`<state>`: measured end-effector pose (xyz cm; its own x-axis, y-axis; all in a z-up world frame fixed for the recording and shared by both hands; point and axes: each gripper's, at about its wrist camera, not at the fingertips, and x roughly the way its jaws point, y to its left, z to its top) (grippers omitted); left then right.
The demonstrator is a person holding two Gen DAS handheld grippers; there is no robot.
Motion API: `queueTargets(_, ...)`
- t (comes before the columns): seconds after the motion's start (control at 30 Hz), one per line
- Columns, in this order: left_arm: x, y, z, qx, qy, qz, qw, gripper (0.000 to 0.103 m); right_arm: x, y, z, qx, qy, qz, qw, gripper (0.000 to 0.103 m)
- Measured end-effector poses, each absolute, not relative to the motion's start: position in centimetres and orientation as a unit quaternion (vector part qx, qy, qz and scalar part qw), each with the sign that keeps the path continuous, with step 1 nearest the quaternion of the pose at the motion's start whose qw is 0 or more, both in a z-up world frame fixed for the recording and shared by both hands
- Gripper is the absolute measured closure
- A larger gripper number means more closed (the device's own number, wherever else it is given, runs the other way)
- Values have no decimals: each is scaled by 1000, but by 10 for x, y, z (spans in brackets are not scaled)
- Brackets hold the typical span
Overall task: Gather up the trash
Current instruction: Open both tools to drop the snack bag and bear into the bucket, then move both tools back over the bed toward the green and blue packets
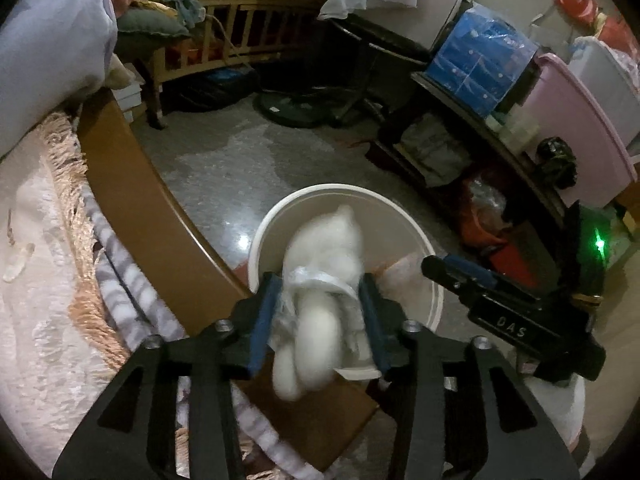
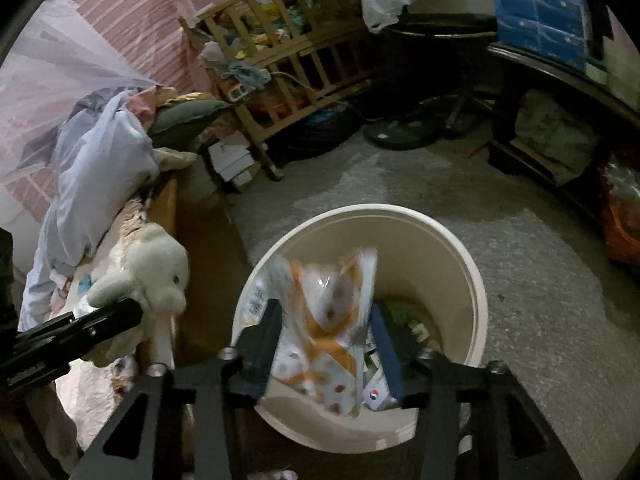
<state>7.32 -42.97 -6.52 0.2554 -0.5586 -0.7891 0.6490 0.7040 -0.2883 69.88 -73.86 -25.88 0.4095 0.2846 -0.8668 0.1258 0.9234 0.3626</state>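
White plush toy loose in parted left hand-held gripper, orange wrapper loose in parted right hand-held gripper

Left wrist view: looks steeply down along the left tongs, close above the white bin, bed edge at left.
Right wrist view: looks steeply down along the right tongs, close over the same bin.
Shared: bin, grey floor, wooden crib, each other's tongs.
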Motion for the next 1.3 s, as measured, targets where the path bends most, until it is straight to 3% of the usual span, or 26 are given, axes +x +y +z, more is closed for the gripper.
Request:
queueTargets(0.73,89,-326,-54,72,456,-278,842,53,694,-671,-242,159,549,124,811,55)
queueTargets(1.07,108,-226,-55,44,458,-203,864,53,697,-576,-222,129,546,213,800,52)
queueTargets(1.17,115,-190,-59,31,465,-170,868,53,697,-544,-223,124,550,246,789,45)
queueTargets(1.3,133,-140,-66,6,471,-118,874,53,698,-507,-227,118,557,280,773,45)
